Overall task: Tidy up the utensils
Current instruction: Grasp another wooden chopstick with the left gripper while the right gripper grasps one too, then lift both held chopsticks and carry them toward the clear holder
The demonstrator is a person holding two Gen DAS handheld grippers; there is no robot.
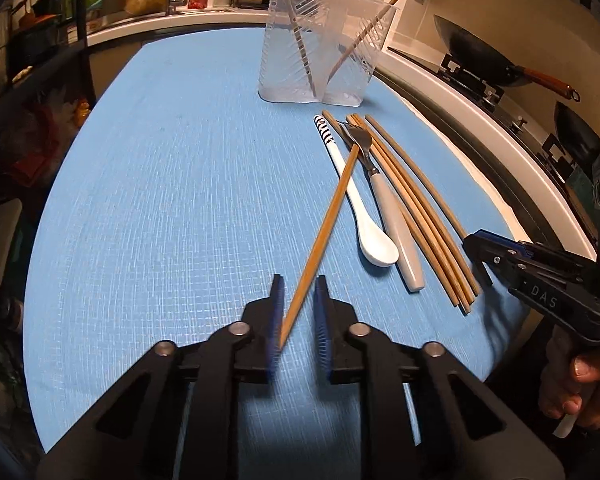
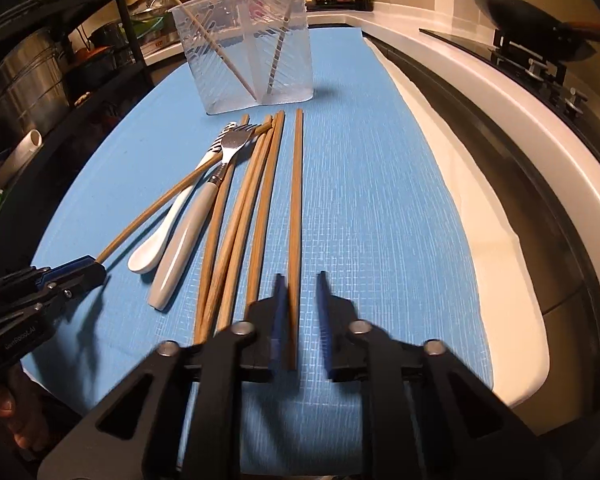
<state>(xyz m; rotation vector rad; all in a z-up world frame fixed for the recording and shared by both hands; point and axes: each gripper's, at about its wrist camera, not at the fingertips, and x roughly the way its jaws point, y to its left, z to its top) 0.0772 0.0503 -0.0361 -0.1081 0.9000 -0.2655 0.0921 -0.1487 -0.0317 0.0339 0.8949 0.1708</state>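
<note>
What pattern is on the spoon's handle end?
Black and white stripes on the white spoon, clearest in the left wrist view.

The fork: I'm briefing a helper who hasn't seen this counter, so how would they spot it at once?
Start at the clear plastic holder standing at the far end of the blue mat. Just in front of it lies a row of wooden chopsticks and a white spoon. The fork lies among them, the only piece with metal prongs and a thick pale grey handle.

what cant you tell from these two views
- Left wrist view: near end of the slanted chopstick is hidden behind a finger pad of the left gripper; contact unclear.
- Right wrist view: right gripper pads are motion-blurred around the single chopstick.
- Both views: bottle labels too small.
</note>
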